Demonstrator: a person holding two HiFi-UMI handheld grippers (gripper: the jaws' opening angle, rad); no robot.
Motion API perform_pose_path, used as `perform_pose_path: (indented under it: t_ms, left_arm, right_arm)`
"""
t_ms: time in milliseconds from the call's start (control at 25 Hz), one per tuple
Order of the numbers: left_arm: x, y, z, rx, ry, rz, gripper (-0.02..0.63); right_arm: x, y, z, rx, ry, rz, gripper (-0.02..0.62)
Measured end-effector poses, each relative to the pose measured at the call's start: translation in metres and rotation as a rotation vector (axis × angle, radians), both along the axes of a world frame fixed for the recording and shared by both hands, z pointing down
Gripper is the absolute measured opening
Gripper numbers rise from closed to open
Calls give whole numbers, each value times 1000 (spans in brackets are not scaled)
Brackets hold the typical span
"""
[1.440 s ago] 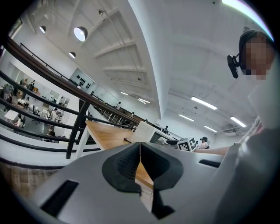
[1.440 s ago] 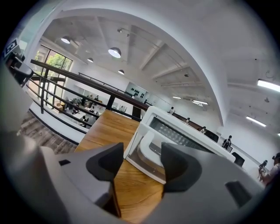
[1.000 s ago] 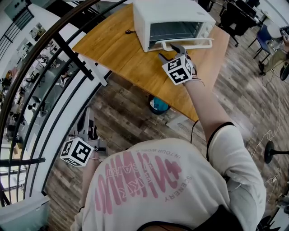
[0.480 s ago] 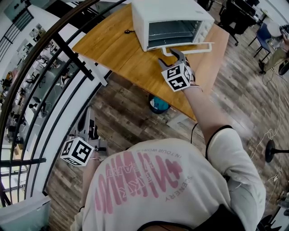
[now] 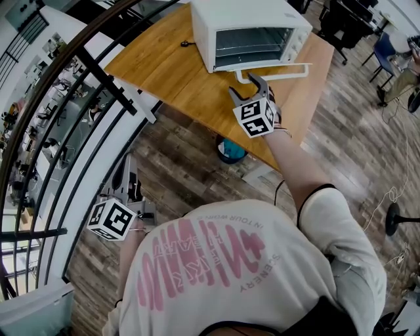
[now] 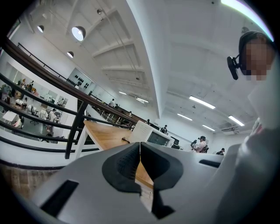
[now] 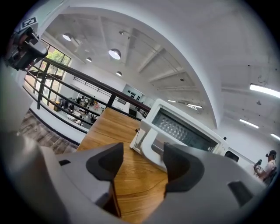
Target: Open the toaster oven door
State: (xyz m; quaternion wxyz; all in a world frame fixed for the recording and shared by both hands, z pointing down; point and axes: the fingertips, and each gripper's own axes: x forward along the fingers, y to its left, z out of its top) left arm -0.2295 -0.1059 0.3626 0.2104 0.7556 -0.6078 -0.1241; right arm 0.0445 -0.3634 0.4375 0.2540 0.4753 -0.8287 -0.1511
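The oven (image 5: 243,16) is sitting at the far end of the table (image 5: 164,79), with its door (image 7: 186,129) facing the person. It is a white box with a dark glass front, and wire racks are showing through the glass. The white handle (image 5: 274,68) is running side to side across the front. It seems to be standing out from the box, so the door is probably leaning part way open; how far, I cannot tell. The right claw (image 5: 246,85) is hovering just short of the bar, towards its left end, pointing at it with jaws spread and gripping nothing. The left claw (image 6: 140,162) is hanging low beside the railing (image 5: 98,72), well apart from the oven, its jaws pressed together on nothing. The right hand is the nearer one.
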Motion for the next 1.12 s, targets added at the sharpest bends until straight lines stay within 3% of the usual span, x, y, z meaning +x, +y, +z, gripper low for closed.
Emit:
perform_pose_path:
  t_ms: [1120]
  left_arm:
    - [14, -9, 7, -19, 6, 6, 21]
  right_arm:
    - [3, 17, 22, 21, -17, -7, 273]
